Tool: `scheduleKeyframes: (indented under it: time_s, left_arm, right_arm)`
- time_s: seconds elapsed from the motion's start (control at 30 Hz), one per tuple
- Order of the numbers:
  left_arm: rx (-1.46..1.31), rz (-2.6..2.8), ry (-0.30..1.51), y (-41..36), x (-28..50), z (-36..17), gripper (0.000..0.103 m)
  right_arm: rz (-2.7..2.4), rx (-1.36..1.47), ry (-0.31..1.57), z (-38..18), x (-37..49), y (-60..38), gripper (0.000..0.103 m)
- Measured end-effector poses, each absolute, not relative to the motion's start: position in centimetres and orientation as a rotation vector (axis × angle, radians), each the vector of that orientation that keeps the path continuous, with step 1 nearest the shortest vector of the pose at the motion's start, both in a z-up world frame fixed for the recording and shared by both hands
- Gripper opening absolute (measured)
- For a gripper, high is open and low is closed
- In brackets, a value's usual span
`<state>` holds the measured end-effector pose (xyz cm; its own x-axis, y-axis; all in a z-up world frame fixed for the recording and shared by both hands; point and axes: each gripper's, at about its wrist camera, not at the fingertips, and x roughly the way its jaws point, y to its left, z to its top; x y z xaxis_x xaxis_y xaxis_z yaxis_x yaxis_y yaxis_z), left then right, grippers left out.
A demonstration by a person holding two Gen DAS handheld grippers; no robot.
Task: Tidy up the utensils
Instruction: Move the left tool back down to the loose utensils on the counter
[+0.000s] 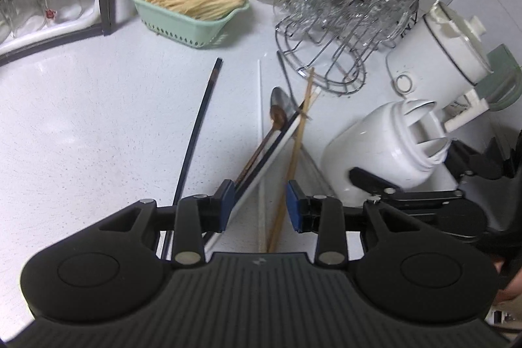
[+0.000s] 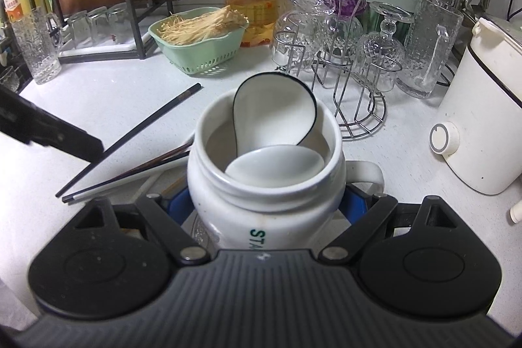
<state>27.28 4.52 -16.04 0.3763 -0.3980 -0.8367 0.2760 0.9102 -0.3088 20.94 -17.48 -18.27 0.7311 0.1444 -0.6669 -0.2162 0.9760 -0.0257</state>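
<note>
The left gripper (image 1: 260, 206) has its fingers spread over the chopsticks (image 1: 287, 158), which lie on the surface running near to far, seemingly untouched. To their right, the right gripper (image 2: 266, 207) pinches the white mug (image 2: 264, 185) holding spoons (image 2: 277, 113).

White mug (image 2: 266, 185): glossy ceramic; tabletop (image 1: 98, 119): matt speckled; cup rack (image 1: 329, 54): shiny metal wire; basket (image 1: 182, 18): green plastic; chopstick (image 1: 293, 158): wood w/ smooth finish.
</note>
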Motion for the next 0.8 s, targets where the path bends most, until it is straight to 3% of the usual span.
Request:
scheduleKeyframes:
  time_s: [0.6,0.8]
  left_arm:
    - [-0.072,-0.532,1.060,0.1,33.7,-19.7,0.039]
    - [-0.341,-0.585,1.129,-0.1,35.8,-20.0,0.025]
  right_arm:
    - [0.178,-0.095,0.724,-18.3,20.6,-17.7,0.092]
    - [0.180,-0.093,0.714,-18.4,20.2,-18.0,0.092]
